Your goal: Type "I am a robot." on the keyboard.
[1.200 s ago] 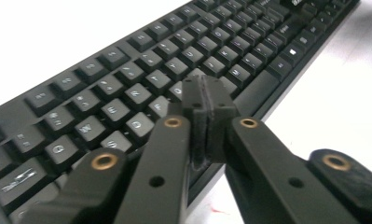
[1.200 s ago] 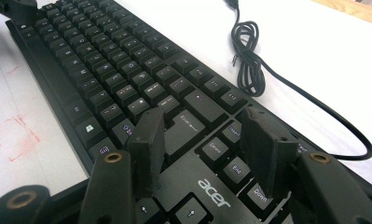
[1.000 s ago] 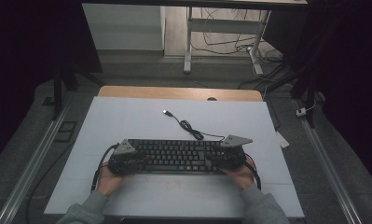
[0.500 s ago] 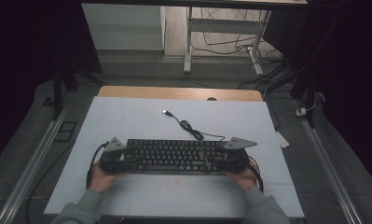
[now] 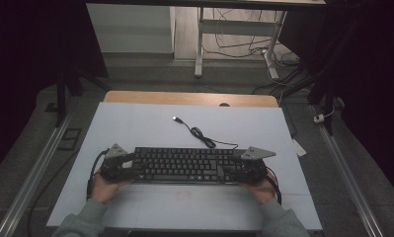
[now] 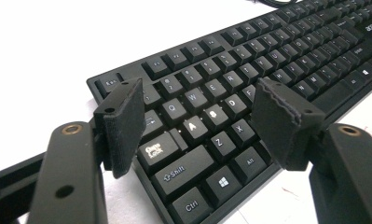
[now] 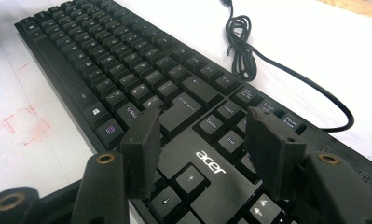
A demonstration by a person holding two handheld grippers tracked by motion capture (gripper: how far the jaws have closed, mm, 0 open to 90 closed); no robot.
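Dim room around a white table point(image 5: 135, 123), with a black keyboard point(image 5: 184, 164) lying flat near its front edge, a gripper at each end.

Both grippers stand released. The left gripper point(image 6: 197, 116) has just been opening its jaws, which now straddle the keyboard's left end without pressing it; the right gripper point(image 7: 200, 144) stands spread over the right end by the arrow keys, pads clear of it. The keyboard's cable point(image 5: 199, 132) trails loose toward the table's back edge, plug free. The keyboard looks stiff, light and long, so it would likely tip if lifted by one end. The keys give under pressure, so the thin front and back rims at both ends look the better places to take hold.
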